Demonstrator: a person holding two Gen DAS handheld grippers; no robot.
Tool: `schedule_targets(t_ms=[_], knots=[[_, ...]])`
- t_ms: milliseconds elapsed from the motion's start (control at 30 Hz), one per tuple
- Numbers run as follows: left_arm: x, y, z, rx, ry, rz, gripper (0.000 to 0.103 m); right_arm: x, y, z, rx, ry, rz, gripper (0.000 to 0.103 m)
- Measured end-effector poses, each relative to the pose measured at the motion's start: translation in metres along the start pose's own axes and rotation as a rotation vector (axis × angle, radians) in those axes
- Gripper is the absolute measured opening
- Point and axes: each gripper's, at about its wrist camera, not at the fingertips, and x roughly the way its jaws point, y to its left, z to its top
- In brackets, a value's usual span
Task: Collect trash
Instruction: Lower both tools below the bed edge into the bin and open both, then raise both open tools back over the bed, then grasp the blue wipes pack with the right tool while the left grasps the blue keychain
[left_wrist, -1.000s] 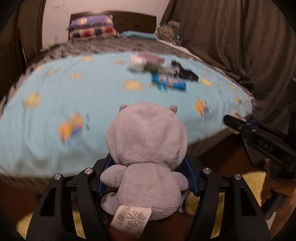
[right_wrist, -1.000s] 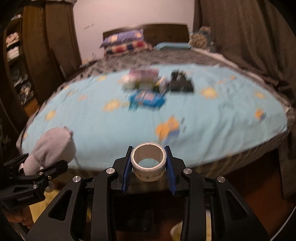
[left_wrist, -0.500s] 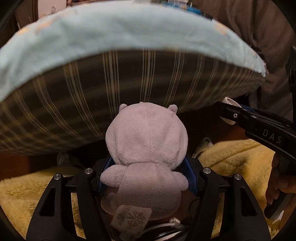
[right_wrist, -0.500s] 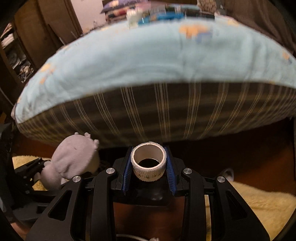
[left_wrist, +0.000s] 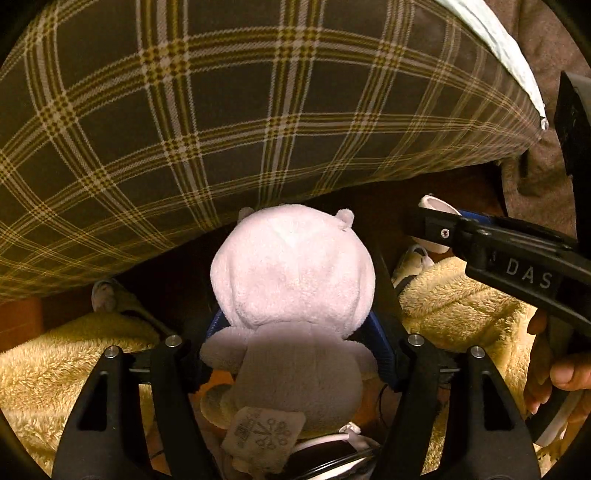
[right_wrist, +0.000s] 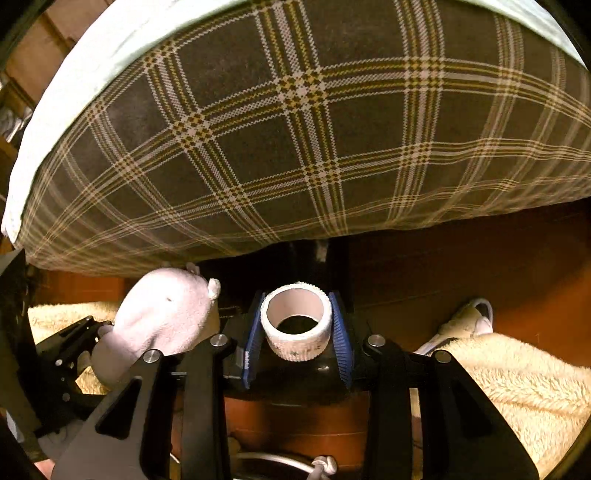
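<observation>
Left wrist view: plush toy (left_wrist: 291, 295) fills centre, back to camera, white tag low on its body; left gripper (left_wrist: 295, 350) clamped on toy's body betw blue pads, jaws narrow.
Backdrop, left view: plaid bedspread (left_wrist: 221, 110) hangs down across top; pale blue sheet (left_wrist: 509, 51) edge at upper right; yellow fluffy rug (left_wrist: 454, 306) on both sides below.
Right side, left view: right gripper (left_wrist: 439, 227) reaches in from right w/ tape roll (left_wrist: 436, 203) at its tip; hand (left_wrist: 565, 373) on its handle at lower right.
Right wrist view: right gripper (right_wrist: 297, 325) holds tape roll (right_wrist: 295, 319) squeezed betw two blue pads, roll's open core facing camera, jaws narrow.
Left side, right view: plush toy (right_wrist: 166, 314) held in left gripper (right_wrist: 99, 332), just beside the roll, not touching.
Surroundings, right view: plaid bedspread (right_wrist: 314, 147) overhead; rug (right_wrist: 517, 380) lower right w/ white shoe (right_wrist: 469, 321) at its far edge; brown floor (right_wrist: 461, 266) under bed.
</observation>
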Motion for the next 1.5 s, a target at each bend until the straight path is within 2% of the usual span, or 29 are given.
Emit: schedule_targets(t_ms=[67, 167, 267, 433, 667, 800, 900, 1067, 1333, 1500], knots=[[-0.001, 0.004, -0.001, -0.003, 0.002, -0.002, 0.07, 0.001, 0.001, 0.005, 0.0, -0.002, 0.006, 0.056], [-0.004, 0.008, 0.005, 0.0, -0.023, 0.005, 0.083, -0.002, 0.0, 0.011, -0.004, -0.009, 0.017, 0.059], [-0.013, 0.01, 0.009, 0.011, -0.048, 0.024, 0.086, -0.012, 0.004, 0.018, -0.003, -0.027, 0.008, 0.059], [-0.038, 0.01, 0.016, 0.011, -0.093, 0.046, 0.088, -0.044, 0.002, 0.028, -0.006, -0.099, -0.029, 0.06], [-0.094, 0.002, 0.035, 0.034, -0.21, 0.076, 0.09, -0.116, -0.002, 0.05, -0.002, -0.298, -0.062, 0.069], [-0.126, -0.002, 0.055, 0.051, -0.281, 0.08, 0.091, -0.144, -0.003, 0.065, -0.009, -0.375, -0.073, 0.072], [-0.141, -0.003, 0.075, 0.044, -0.323, 0.086, 0.091, -0.157, -0.006, 0.088, -0.018, -0.406, -0.091, 0.072], [-0.149, -0.009, 0.104, 0.048, -0.355, 0.091, 0.091, -0.149, -0.014, 0.116, -0.028, -0.431, -0.112, 0.072], [-0.135, -0.002, 0.153, 0.036, -0.344, 0.086, 0.091, -0.121, -0.014, 0.163, -0.084, -0.411, -0.098, 0.072], [-0.126, -0.003, 0.174, 0.046, -0.334, 0.087, 0.091, -0.107, -0.008, 0.188, -0.139, -0.404, -0.129, 0.072]])
